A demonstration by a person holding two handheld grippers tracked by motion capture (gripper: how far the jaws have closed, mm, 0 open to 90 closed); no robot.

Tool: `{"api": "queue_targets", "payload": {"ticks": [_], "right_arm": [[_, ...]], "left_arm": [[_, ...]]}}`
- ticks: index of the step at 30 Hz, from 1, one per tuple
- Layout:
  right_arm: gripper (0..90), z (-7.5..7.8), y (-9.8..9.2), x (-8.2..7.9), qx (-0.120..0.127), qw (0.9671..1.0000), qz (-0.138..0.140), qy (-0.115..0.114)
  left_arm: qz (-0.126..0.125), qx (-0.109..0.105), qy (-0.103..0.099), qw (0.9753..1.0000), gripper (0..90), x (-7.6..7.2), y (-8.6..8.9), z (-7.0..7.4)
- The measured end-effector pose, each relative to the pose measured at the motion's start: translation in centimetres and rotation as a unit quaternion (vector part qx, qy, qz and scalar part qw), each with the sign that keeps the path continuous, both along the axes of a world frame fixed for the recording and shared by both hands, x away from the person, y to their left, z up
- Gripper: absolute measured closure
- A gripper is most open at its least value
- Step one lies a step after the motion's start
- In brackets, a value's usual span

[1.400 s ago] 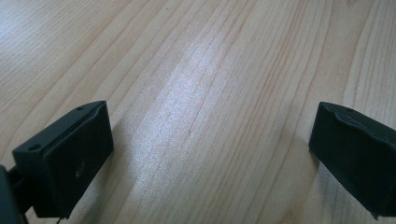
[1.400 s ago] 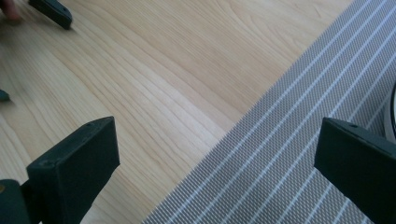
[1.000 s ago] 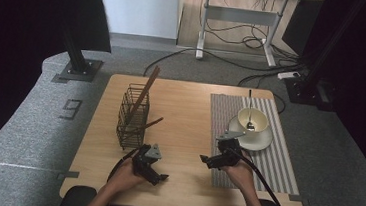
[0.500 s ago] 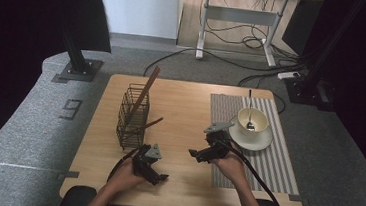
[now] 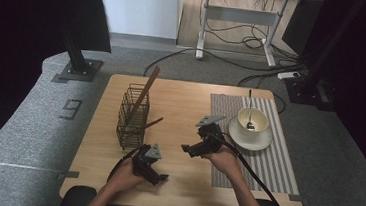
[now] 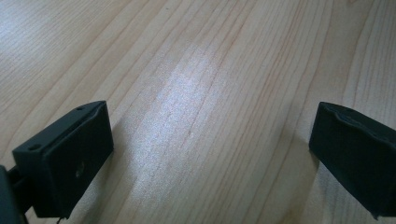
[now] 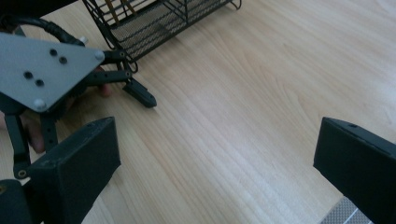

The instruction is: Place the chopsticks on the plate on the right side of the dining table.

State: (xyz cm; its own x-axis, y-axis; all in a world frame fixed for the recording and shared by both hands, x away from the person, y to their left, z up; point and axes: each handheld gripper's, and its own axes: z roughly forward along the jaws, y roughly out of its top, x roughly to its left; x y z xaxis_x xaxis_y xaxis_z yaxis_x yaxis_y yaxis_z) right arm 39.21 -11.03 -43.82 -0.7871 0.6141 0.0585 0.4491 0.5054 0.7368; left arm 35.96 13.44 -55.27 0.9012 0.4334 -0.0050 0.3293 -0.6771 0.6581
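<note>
The left tongs point(image 5: 157, 177) sit low over the near left part of the desk point(image 5: 181, 103), jaws wide apart with only bare wood between them. The right tongs point(image 5: 187, 148) hover near the desk's middle, also spread apart and holding nothing, pointing left toward the wire basket point(image 5: 132, 118). That basket stands on the left side, just beyond the left tongs, with wooden sticks point(image 5: 144, 97) leaning out of it (one long, one short). Nothing lies between the right tongs and the basket. To the right, a striped mat point(image 5: 271, 161) carries a saucer point(image 5: 260, 140) and a cup point(image 5: 252, 120) holding a spoon point(image 5: 249, 109).
</note>
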Motion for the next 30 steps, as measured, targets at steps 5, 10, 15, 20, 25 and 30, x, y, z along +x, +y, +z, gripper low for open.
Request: {"api": "queue_targets", "payload": {"ticks": [5,10,15,20,25,30], "right_arm": [[0.0,1.2,1.0,0.2,0.009,0.9999,0.012,-0.003],[0.0,2.1,2.0,0.3,0.018,0.9996,0.022,-0.002],[0.0,2.8,3.0,0.7,0.018,0.9995,0.025,-0.004],[0.0,3.3,3.8,1.0,0.019,0.9994,0.029,-0.007],[0.0,3.8,4.8,1.2,0.018,0.9993,0.033,-0.005],[0.8,4.1,5.7,1.4,0.022,0.9991,0.037,-0.004]], "left_arm": [[0.0,0.0,0.0,1.0,0.0,0.0,0.0,0.0],[-0.001,0.0,0.0,1.0,0.0,0.0,0.0,0.0],[0.0,0.0,0.0,1.0,0.0,0.0,0.0,0.0],[0.0,0.0,0.001,1.0,0.0,0.0,0.0,0.0],[0.0,0.0,0.0,1.0,0.0,0.0,0.0,0.0],[0.0,0.0,0.001,1.0,0.0,0.0,0.0,0.0]]}}
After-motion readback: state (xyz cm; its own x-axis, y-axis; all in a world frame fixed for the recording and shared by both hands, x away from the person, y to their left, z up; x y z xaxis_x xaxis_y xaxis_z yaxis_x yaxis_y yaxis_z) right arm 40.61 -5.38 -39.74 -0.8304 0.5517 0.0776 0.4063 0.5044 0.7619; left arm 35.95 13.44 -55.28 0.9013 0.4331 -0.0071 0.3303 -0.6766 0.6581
